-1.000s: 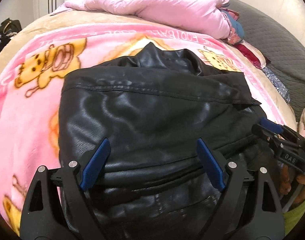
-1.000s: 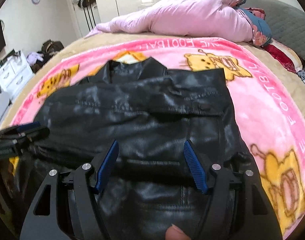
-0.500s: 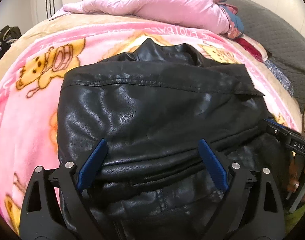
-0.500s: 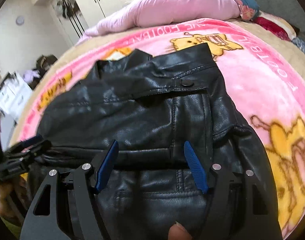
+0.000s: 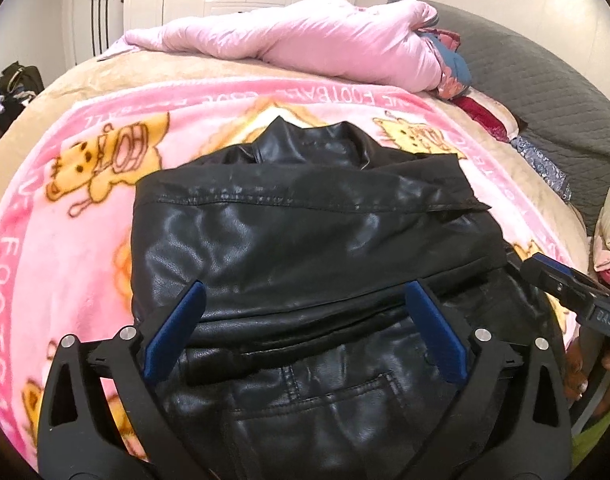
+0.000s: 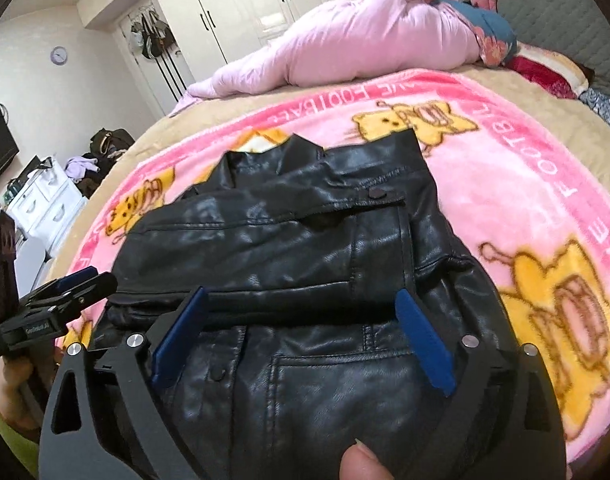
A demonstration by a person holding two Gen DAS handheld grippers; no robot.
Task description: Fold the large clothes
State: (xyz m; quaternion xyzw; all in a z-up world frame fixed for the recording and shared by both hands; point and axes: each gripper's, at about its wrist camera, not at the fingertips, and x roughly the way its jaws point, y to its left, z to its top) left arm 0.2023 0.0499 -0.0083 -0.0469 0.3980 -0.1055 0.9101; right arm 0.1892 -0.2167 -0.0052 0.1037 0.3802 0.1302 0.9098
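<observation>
The jacket (image 5: pixel 313 264) lies on the pink blanket (image 5: pixel 65 240) on the bed, collar (image 5: pixel 305 140) pointing away from the person. Sleeves and sides are folded in across the body, so it forms a rough rectangle.

The left tongs (image 5: pixel 305 320) hover over the near left part, jaws spread wide, gripping nothing. The right tongs (image 6: pixel 301 328) hover over the near right part, also released and empty.

Judged stage: side folds done; the bottom-to-collar fold is pending.

Risks:
- The leather-like surface looks slick and stiff. A shallow pinch on the hem may slip out mid-lift.
- The folded-in layers rest loose. Lifting only the top layer may let the sleeve (image 6: pixel 289 216) slide out and undo the fold.
- Uneven lifting between the two tongs may skew the fold line.
- The thick material may spring back open once released.
</observation>
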